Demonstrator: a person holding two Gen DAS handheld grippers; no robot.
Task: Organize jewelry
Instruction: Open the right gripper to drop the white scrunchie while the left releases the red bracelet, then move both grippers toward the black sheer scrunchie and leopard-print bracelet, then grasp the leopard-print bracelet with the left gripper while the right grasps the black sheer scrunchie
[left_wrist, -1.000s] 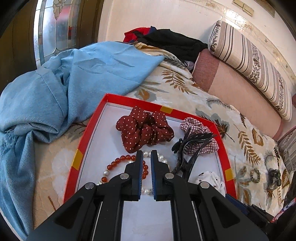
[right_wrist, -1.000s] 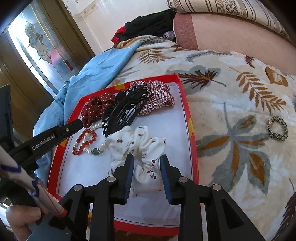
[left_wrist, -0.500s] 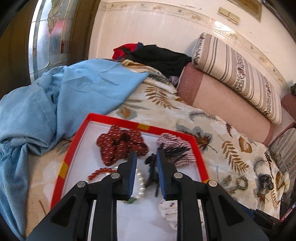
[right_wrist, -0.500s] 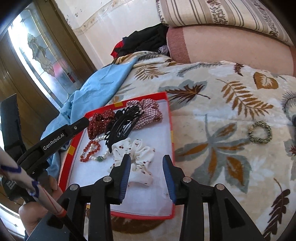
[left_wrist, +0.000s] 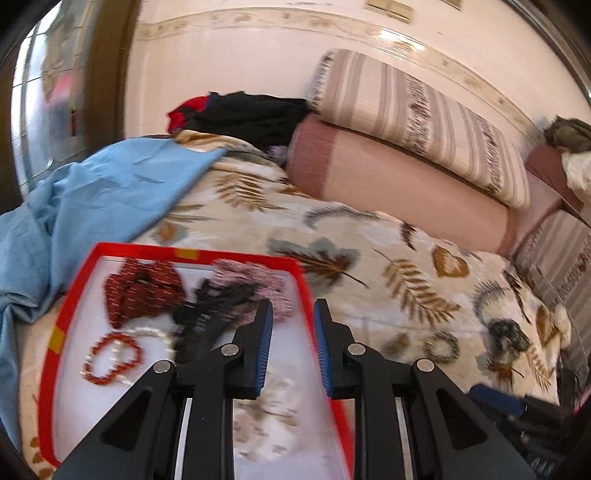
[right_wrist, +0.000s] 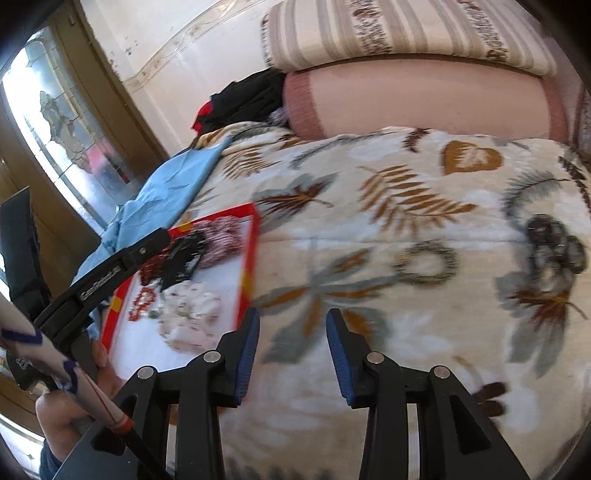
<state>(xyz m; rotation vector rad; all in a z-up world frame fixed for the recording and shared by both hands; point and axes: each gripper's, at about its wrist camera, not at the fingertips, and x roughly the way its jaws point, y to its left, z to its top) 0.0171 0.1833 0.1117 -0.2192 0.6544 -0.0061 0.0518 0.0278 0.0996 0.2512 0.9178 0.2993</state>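
Note:
A red-rimmed tray (left_wrist: 192, 253) lies on the leaf-print bedspread and holds a red dotted scrunchie (left_wrist: 140, 291), a black claw clip (left_wrist: 218, 302), a plaid scrunchie (left_wrist: 258, 273), a red-and-white bead bracelet (left_wrist: 110, 358) and a white scrunchie (left_wrist: 273, 406). My left gripper (left_wrist: 293, 308) hangs open above the tray's right edge, with nothing between its fingers. My right gripper (right_wrist: 293, 317) is over the bedspread just right of the tray (right_wrist: 251, 251); its jaws are opening and empty. A beaded ring bracelet (right_wrist: 424, 264) and a dark ornament (right_wrist: 554, 243) lie loose farther right.
A blue cloth (left_wrist: 110, 192) is bunched left of the tray. A pink bolster (left_wrist: 399, 192) and a striped pillow (left_wrist: 417, 114) line the wall, with dark clothes (left_wrist: 251, 114) piled beside them. A hand (right_wrist: 59, 417) holds the left gripper's handle.
Both grippers have risen and swung right, away from the tray's contents. Both pairs of jaws stand wider than before. The bracelet and white scrunchie stay in the tray.

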